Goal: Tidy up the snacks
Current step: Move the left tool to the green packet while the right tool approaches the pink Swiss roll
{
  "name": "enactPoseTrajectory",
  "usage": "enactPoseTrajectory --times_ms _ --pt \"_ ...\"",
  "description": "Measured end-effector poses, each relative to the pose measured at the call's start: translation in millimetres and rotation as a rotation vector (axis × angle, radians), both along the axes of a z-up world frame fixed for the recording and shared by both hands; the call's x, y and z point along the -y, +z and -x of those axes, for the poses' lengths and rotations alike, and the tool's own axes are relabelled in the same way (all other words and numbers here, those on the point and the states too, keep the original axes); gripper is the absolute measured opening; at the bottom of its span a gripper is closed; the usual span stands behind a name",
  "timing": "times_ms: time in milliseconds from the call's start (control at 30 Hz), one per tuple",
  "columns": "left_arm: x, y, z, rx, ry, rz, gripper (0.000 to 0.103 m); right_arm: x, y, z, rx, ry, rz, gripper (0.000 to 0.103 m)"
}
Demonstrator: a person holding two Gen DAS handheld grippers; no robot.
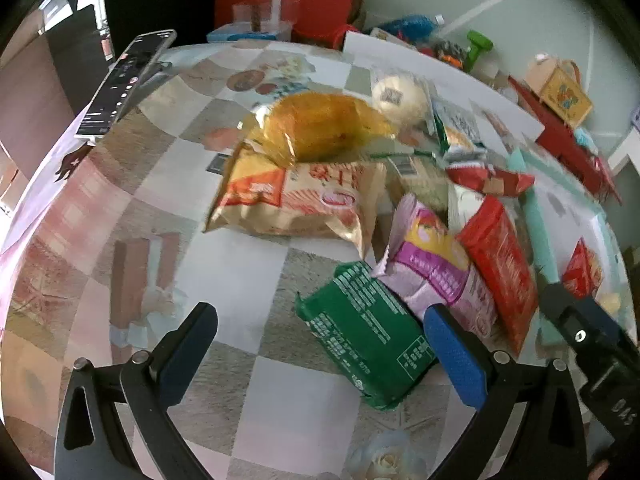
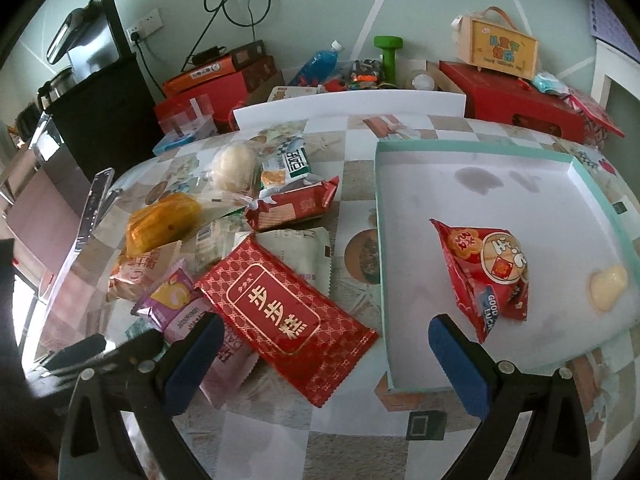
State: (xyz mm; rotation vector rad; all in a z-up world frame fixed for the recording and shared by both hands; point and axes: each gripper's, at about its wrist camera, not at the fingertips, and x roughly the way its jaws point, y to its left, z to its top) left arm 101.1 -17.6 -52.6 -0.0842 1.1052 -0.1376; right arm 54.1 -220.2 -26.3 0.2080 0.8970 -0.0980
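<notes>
A pile of snack packets lies on the checkered tablecloth. My left gripper [image 1: 320, 324] is open and empty, just above a green packet [image 1: 366, 336]; a purple packet [image 1: 432, 268] and a red packet [image 1: 500, 264] lie beside it. A yellow bread bag [image 1: 324, 124] rests on an orange-and-cream bag [image 1: 296, 200]. My right gripper [image 2: 326, 334] is open and empty, over the large red packet [image 2: 288, 316] and the near left corner of the mint-rimmed white tray [image 2: 592, 184]. The tray holds a red triangular snack bag [image 2: 488, 272] and a pale yellow piece [image 2: 606, 286].
A phone on a stand [image 1: 124, 80] stands at the table's left edge. Red boxes [image 2: 516, 100], a blue bottle [image 2: 316, 64], a green dumbbell [image 2: 388, 56] and a wooden box [image 2: 496, 44] line the back by the wall. A black cabinet [image 2: 96, 112] stands at the left.
</notes>
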Motion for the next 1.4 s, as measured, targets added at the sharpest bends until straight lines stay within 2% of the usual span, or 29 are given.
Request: enactPoseTrajectory --times_ms 233,433,633,1167,1400 --pt "4 -7 -2 -0.016 -0.027 -0.016 0.103 -1 -1 -1 -0.01 -0.001 0.007 0.103" --pt "-8 -11 -6 -0.035 -0.023 -0.044 0.103 -2 -1 -2 -0.013 -0.003 0.014 0.103" --pt "-33 -10 -11 -0.045 0.042 -0.038 0.103 -11 -1 -3 -0.013 0.025 0.029 0.103" --pt "-73 -9 -15 -0.044 0.14 0.008 0.103 -82 -7 -15 0.025 0.319 0.044 0.102" --pt "-75 -10 -13 -0.044 0.146 0.017 0.103 -93 -16 -20 0.009 0.382 0.043 0.097"
